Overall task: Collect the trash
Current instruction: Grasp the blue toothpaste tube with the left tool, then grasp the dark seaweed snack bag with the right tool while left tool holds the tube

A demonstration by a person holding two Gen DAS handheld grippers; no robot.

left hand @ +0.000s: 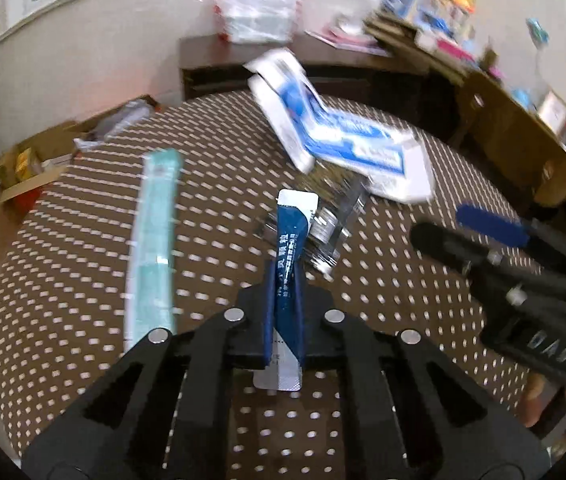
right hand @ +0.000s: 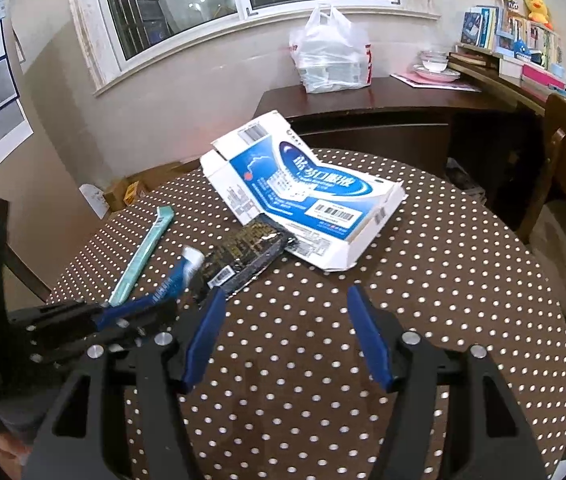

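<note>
On the dotted bench [right hand: 423,280], a teal wrapper [right hand: 143,248] lies near the left edge. The left gripper [left hand: 285,304] has its fingers clamped on a blue sachet [left hand: 289,248], beside a black wrapper [right hand: 243,256]. Farther right lies a flattened blue-and-white carton [right hand: 303,196]; the right gripper [right hand: 287,332] hangs open over bare cloth.

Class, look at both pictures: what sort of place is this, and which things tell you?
Probably a lived-in home dining corner: a round table in a dotted cloth, a shelf of books and toys, and bowls on a sideboard.

blur: flattened box [left hand: 339,140] print unreadable | hidden: sachet [left hand: 287,280] middle between left tool [left hand: 285,300] pads
</note>
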